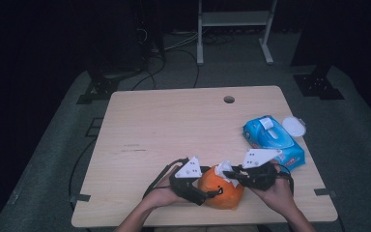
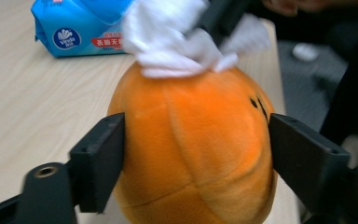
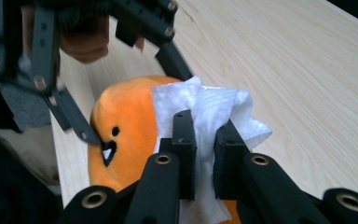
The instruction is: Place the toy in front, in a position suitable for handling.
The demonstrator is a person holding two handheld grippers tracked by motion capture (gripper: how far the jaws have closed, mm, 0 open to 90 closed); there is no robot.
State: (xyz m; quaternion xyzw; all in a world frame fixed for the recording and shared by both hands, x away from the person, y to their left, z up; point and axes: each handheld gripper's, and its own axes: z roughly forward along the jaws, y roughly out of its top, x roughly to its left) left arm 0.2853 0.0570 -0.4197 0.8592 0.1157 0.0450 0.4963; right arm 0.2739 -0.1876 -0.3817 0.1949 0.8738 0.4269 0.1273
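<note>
From above, the left tool (image 1: 200,189) gripped the orange plush (image 1: 221,189) near the desk (image 1: 174,125) edge; its own view showed jaws flanking the plush; the right tool (image 3: 205,140) pinched a white wipe (image 3: 209,109) against the plush's top.

A light wooden table (image 1: 174,125) has a round cable hole (image 1: 229,99) near its far edge. A blue plastic pack of wet wipes (image 1: 270,140) lies at its right, white lid (image 1: 293,126) flipped open.
</note>
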